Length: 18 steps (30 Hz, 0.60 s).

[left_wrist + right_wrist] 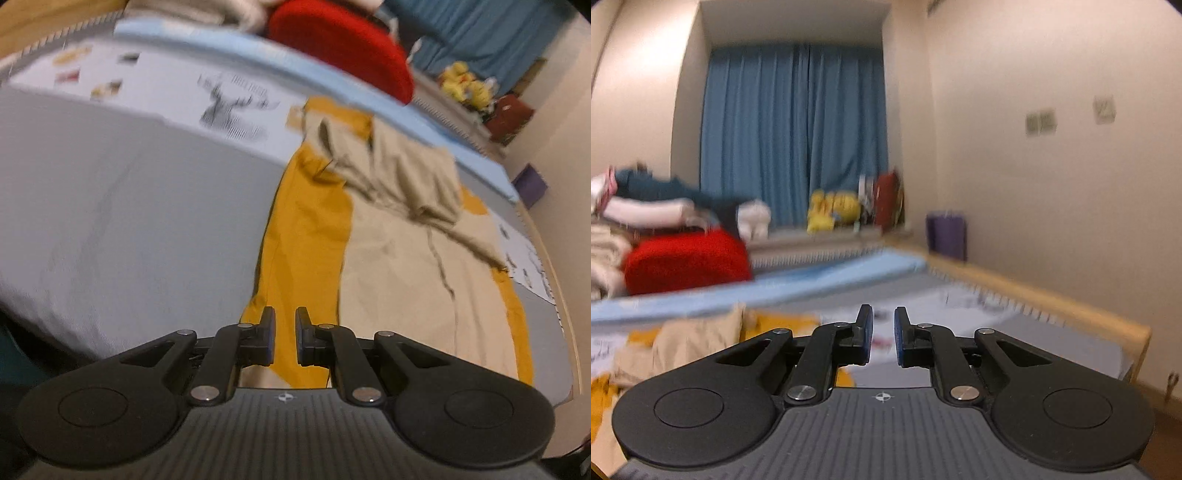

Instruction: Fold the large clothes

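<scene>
A large garment in mustard yellow (306, 229) and beige (417, 266) lies spread on the grey bed cover (129, 206). Its far end is bunched into a crumpled beige heap (399, 173). My left gripper (285, 314) points down over the garment's near yellow edge. Its jaws stand a narrow gap apart with nothing between them. My right gripper (883, 312) points almost level across the bed, with the same narrow gap and nothing in it. In the right wrist view the beige heap (690, 339) and some yellow cloth (783, 321) show low on the left.
A red cushion (343, 48) and a pile of clothes (646, 206) sit at the bed's far side on a light blue sheet (812, 277). Beyond are a blue curtain (794, 129), yellow plush toys (831, 208) and a purple bin (947, 232). A wooden bed frame (1052, 299) borders the right.
</scene>
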### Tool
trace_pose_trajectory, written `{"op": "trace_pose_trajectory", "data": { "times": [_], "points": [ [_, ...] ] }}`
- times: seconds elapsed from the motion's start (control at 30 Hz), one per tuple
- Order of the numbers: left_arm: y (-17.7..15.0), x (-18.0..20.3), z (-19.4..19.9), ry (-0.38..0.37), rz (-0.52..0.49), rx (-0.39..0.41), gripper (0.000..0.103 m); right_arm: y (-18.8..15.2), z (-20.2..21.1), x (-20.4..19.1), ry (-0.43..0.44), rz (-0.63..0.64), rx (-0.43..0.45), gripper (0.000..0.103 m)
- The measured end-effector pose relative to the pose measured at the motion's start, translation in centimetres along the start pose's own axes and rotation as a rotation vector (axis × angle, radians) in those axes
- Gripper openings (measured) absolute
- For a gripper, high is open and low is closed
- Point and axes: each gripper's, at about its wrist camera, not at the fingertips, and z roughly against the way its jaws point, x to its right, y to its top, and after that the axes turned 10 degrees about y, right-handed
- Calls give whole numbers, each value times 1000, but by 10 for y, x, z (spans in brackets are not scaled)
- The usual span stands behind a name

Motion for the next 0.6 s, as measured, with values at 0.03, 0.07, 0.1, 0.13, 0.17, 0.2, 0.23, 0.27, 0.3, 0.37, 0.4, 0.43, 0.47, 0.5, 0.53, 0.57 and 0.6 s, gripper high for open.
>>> {"op": "trace_pose_trajectory", "data": {
  "times": [0.03,0.07,0.1,0.13,0.17,0.2,0.23,0.27,0.3,0.37,0.4,0.43,0.47,0.5,0.53,0.57,0.6],
  "points": [
    [2,1,-6,10,1,-22,11,-6,-11,2,12,-7,-69,13],
    [4,0,-12,19,2,-39,12,-12,-26,5,23,-29,-145,13],
    [4,0,-18,27,4,-57,13,-19,-41,11,34,-64,-219,13],
    [5,1,-25,39,4,-78,16,-27,-51,15,45,-99,-282,13],
    [5,1,-32,55,2,-99,23,-34,-62,19,47,-136,-345,14],
    [4,3,-38,72,-2,-118,28,-40,-71,20,43,-162,-386,19],
    [3,4,-44,94,-12,-140,34,-42,-82,21,39,-186,-425,22],
    [1,5,-48,112,-21,-157,35,-49,-88,23,34,-214,-465,26],
    [-1,6,-52,126,-28,-168,35,-54,-93,27,29,-233,-494,26],
    [-2,4,-57,145,-31,-183,35,-68,-102,28,15,-254,-547,26],
    [-3,2,-59,147,-27,-188,35,-69,-105,29,14,-257,-571,26],
    [-4,0,-60,148,-24,-194,36,-74,-109,28,15,-257,-604,27],
    [-4,-1,-61,150,-21,-201,36,-79,-111,28,14,-256,-639,28],
    [-5,-3,-62,153,-19,-206,36,-83,-115,27,10,-256,-673,28],
    [-6,-3,-63,155,-18,-211,36,-88,-119,25,5,-258,-700,28],
    [-7,-4,-64,156,-18,-217,36,-93,-119,26,-3,-257,-721,28],
    [-7,-4,-65,158,-18,-221,36,-96,-119,24,-12,-250,-732,28]
  ]
}}
